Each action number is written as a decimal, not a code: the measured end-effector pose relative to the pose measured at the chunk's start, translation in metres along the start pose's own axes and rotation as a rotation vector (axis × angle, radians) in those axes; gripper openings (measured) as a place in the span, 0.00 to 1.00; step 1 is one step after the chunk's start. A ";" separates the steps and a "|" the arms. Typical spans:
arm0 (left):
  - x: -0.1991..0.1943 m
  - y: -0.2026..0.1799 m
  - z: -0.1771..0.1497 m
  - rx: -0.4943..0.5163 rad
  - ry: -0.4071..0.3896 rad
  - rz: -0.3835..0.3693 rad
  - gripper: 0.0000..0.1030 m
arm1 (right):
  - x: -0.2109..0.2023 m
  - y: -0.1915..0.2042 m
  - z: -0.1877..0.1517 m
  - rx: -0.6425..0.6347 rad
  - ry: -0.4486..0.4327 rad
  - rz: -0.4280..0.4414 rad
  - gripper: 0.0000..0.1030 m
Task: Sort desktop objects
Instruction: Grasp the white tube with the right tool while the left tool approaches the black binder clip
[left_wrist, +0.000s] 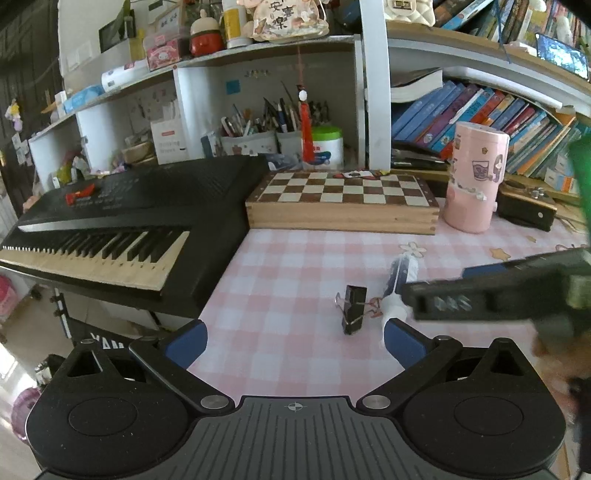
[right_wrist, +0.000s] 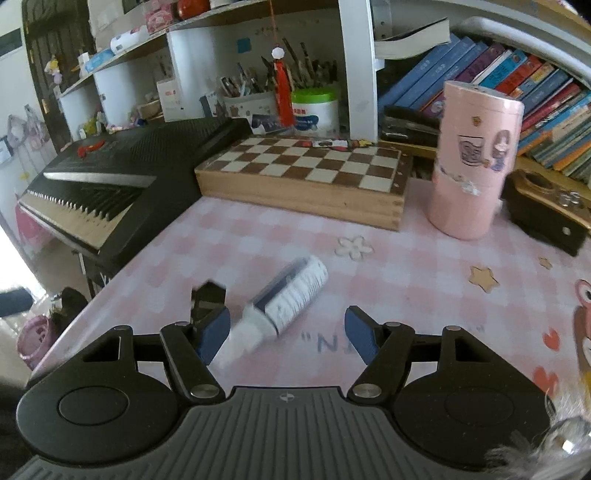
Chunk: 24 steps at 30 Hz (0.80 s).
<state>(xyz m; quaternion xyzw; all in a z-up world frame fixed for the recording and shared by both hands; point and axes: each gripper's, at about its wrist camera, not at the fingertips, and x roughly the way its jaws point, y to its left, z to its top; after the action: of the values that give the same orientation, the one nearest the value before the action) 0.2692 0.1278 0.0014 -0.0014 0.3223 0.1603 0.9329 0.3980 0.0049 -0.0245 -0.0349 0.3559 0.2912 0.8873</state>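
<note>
My right gripper sits low in its frame, jaws spread about halfway and gripping nothing; the tube lies between them, nearer the left pad, on the pink cloth. Just left of it stands the clip. My left gripper is spread wide and empty, with the clip ahead, right of centre. Beyond, mid-frame: chessboard, pink tin to its right, keyboard to its left.

Bare tablecloth lies open on the right, while the keyboard blocks the left and the chessboard and pink canister block the far side.
</note>
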 end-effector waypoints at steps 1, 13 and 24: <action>0.001 0.000 0.001 0.000 0.001 0.002 1.00 | 0.006 -0.001 0.004 0.013 0.003 0.002 0.65; 0.020 -0.006 0.006 0.015 -0.004 -0.007 1.00 | 0.058 -0.006 0.013 0.035 0.087 0.021 0.47; 0.063 -0.030 0.008 0.084 0.031 -0.058 0.99 | 0.037 -0.033 0.008 0.013 0.113 -0.047 0.30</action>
<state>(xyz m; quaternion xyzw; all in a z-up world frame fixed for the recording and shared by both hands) 0.3301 0.1188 -0.0330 0.0259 0.3431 0.1196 0.9313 0.4425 -0.0018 -0.0475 -0.0539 0.4065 0.2656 0.8725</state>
